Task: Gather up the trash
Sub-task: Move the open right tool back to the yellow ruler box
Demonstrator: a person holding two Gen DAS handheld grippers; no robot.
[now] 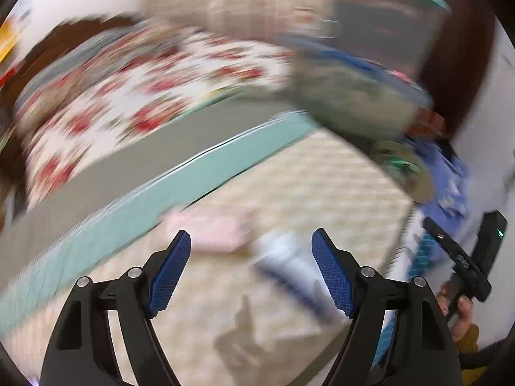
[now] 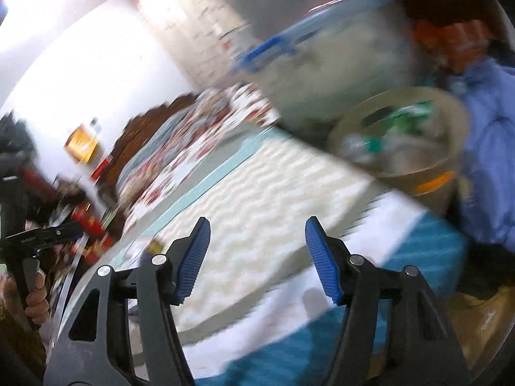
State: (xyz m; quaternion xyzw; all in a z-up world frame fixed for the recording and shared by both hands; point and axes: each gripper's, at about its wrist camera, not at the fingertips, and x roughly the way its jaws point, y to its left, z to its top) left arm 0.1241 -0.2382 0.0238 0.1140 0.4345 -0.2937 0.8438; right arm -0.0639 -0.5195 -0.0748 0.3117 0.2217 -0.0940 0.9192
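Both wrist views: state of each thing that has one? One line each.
left hand-held gripper: open, nothing between its pads.
right hand-held gripper: open, nothing between its pads.
round bin: upright, no lid on, wrappers and scraps inside.
pink item: lying flat on the bed cover, too blurred to identify.

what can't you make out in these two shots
- Left wrist view: pink flat item and white-blue item ahead of the open left gripper; motion blur hides what they are.
- Right wrist view: contents of the tan bin; blurred. Right gripper open, empty.
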